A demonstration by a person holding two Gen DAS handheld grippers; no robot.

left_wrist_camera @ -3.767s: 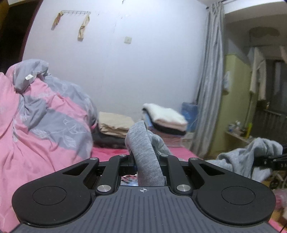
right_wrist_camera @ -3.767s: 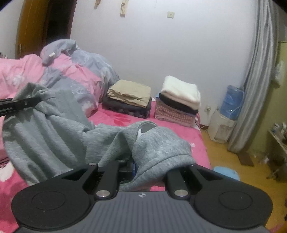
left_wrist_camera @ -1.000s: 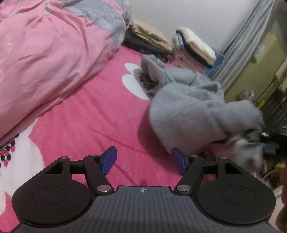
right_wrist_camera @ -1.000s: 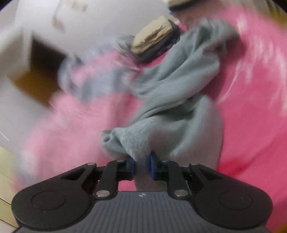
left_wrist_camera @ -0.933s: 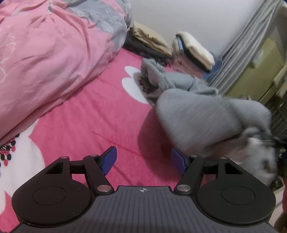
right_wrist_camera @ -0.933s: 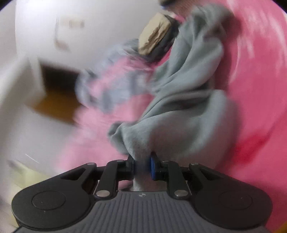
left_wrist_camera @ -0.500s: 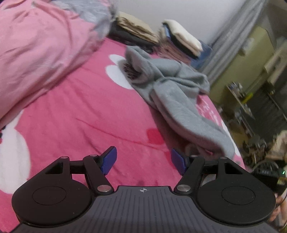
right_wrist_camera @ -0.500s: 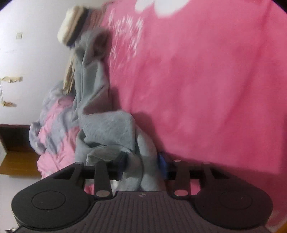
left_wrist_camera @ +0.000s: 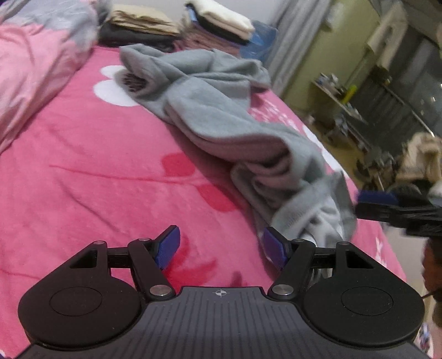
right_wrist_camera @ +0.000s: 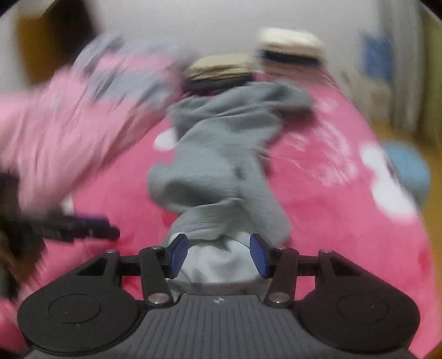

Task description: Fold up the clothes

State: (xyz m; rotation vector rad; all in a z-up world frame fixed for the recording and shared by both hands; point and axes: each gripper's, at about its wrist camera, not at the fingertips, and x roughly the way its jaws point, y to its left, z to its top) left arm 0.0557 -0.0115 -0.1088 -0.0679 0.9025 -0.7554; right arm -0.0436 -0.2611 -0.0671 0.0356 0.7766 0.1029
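- Nearest the left wrist camera, the left tongs (left_wrist_camera: 219,250) hang released, blue pads wide apart with only pink bed sheet (left_wrist_camera: 91,171) between them.
- Meanwhile the right tongs (right_wrist_camera: 218,254) are opening; pale grey cloth sits between the pads, which do not press it.
- Spread out from there, the grey garment (left_wrist_camera: 221,116) lies crumpled in a long heap on the bed, its near end bunched just beside the left tongs' right pad.
- Left of it, a pink and grey quilt (left_wrist_camera: 33,55) is piled up.
- Farther back, two stacks of folded clothes (left_wrist_camera: 176,24) sit near the wall.
- Everything in the right wrist view is blurred.
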